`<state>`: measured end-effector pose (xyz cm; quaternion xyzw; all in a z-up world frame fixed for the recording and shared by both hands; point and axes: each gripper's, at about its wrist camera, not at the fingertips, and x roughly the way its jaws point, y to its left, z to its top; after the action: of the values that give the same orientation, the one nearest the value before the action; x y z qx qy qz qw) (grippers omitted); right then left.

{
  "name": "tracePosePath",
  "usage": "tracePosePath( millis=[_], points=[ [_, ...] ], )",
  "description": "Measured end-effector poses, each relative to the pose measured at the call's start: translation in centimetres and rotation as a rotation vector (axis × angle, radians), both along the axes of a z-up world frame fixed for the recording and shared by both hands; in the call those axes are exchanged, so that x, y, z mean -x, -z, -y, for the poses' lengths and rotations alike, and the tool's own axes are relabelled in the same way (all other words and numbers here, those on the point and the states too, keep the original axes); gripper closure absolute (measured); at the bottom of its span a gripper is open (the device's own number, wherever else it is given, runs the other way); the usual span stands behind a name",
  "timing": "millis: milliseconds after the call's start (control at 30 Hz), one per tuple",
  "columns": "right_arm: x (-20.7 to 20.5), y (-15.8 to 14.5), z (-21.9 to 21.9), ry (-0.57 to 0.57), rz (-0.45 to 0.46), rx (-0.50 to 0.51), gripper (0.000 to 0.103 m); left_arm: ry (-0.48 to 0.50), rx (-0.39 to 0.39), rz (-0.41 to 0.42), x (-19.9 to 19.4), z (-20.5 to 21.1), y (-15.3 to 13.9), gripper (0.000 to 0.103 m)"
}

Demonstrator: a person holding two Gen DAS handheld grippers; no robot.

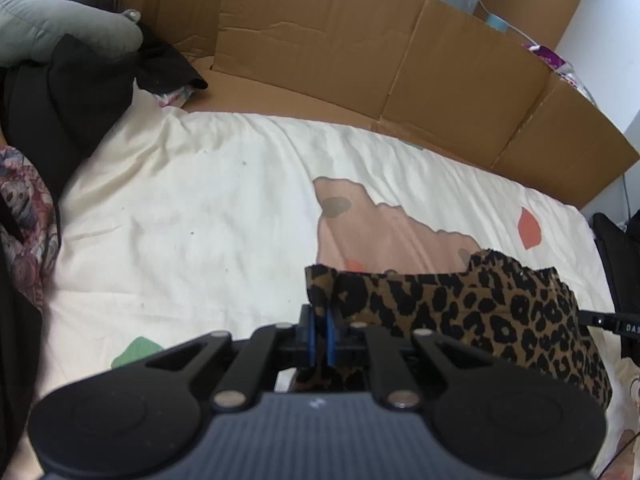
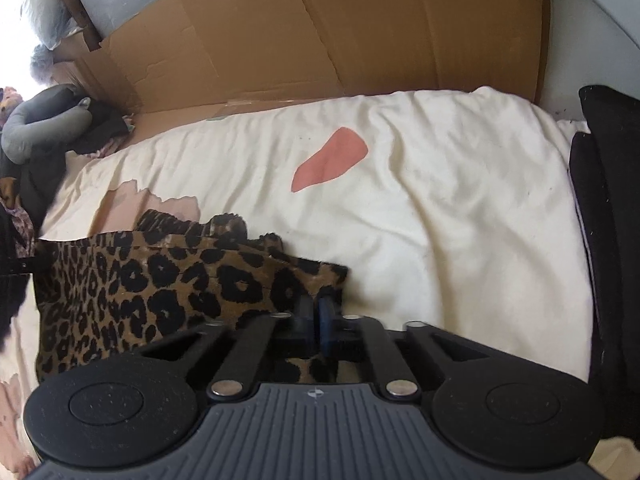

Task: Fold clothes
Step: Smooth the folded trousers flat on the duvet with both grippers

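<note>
A leopard-print garment [image 1: 480, 312] is stretched between my two grippers above a cream bedsheet [image 1: 192, 208]. My left gripper [image 1: 319, 316] is shut on the garment's left corner, the cloth pinched between its blue pads. In the right wrist view the same garment [image 2: 168, 284] spreads to the left, and my right gripper [image 2: 316, 308] is shut on its right corner. The garment's lower part hangs down under both grippers and is hidden there.
Flattened cardboard [image 1: 360, 52] stands along the far side of the bed. A heap of dark and grey clothes [image 1: 60, 60] lies at the left end. Black fabric [image 2: 608, 220] borders the right edge. The sheet [image 2: 440, 200] has pink and orange printed patches.
</note>
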<state>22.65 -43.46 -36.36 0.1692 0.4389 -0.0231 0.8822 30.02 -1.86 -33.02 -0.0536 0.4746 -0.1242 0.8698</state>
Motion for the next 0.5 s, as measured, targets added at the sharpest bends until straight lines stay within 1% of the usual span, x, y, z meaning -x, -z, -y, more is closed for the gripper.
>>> tracePosePath(
  millis=[267, 367, 500],
  points=[
    [-0.5, 0.1, -0.1, 0.016, 0.013, 0.05, 0.103, 0.002, 0.0, -0.004, 0.0, -0.1, 0.2, 0.097],
    [-0.9, 0.6, -0.1, 0.02, 0.0, 0.045, 0.103, 0.002, 0.0, -0.005, 0.0, -0.1, 0.3, 0.097],
    [-1.3, 1.1, -0.4, 0.023, -0.022, 0.051, 0.1, 0.003, -0.001, -0.008, 0.0, -0.1, 0.5, 0.097]
  ],
)
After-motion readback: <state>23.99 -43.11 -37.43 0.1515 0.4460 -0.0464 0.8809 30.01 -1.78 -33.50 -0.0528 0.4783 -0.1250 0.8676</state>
